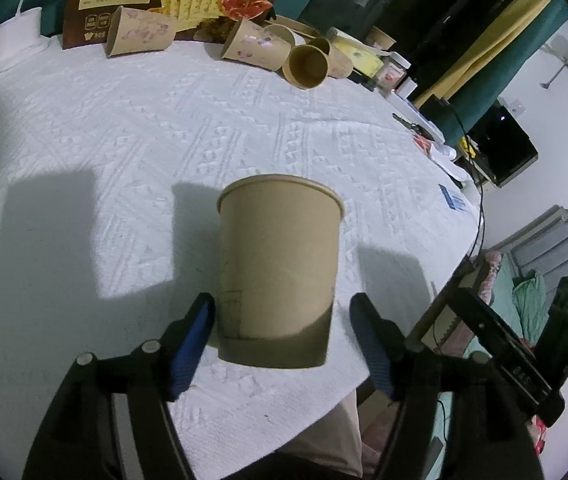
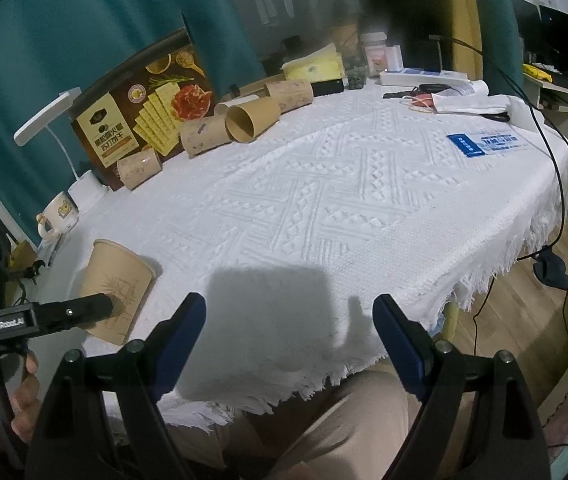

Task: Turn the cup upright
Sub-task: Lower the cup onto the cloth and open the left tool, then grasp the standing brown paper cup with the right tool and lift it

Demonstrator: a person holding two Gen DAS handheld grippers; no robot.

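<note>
The paper cup [image 1: 278,272] is standing upright near the front edge of the white tablecloth [image 1: 124,152]. The left gripper [image 1: 282,344] is opening around it, pads not pressing. The right gripper [image 2: 290,340] is hanging wide, empty. A finger drawing back could be tipping this light cup.

A table under a white woven tablecloth [image 2: 344,184] carries everything. Against the cracker box [image 2: 144,120] at its far edge lie several brown paper cups [image 2: 252,120] on their sides — one more cup [image 1: 278,268] stands mouth-up near the front edge, well apart from the box.
</note>
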